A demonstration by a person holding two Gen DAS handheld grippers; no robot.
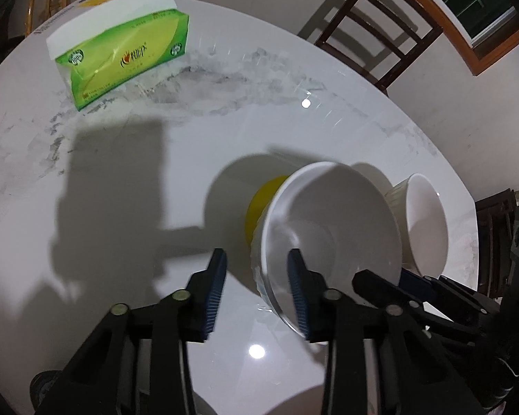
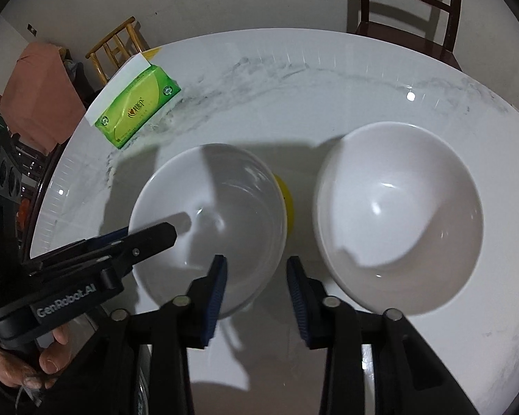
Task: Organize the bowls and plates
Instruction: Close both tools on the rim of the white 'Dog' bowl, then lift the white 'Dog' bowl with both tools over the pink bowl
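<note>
The only writing that reads clearly is "GenRobot.AI", white on the black body of the left gripper [image 2: 176,231] at the lower left of the right wrist view; the red logo on the green tissue pack [image 2: 138,110] at upper left is too small to read. On the white marble table [image 1: 121,173], the left bowl [image 2: 211,228] sits mid-frame with the right bowl [image 2: 398,214] beside it, apart, something yellow [image 2: 287,200] between them. The left gripper's jaws stand partly apart, straddling the left bowl's near rim; the right gripper [image 2: 256,287] straddles that bowl's rim too, partly apart, pads not visibly pressing.
</note>
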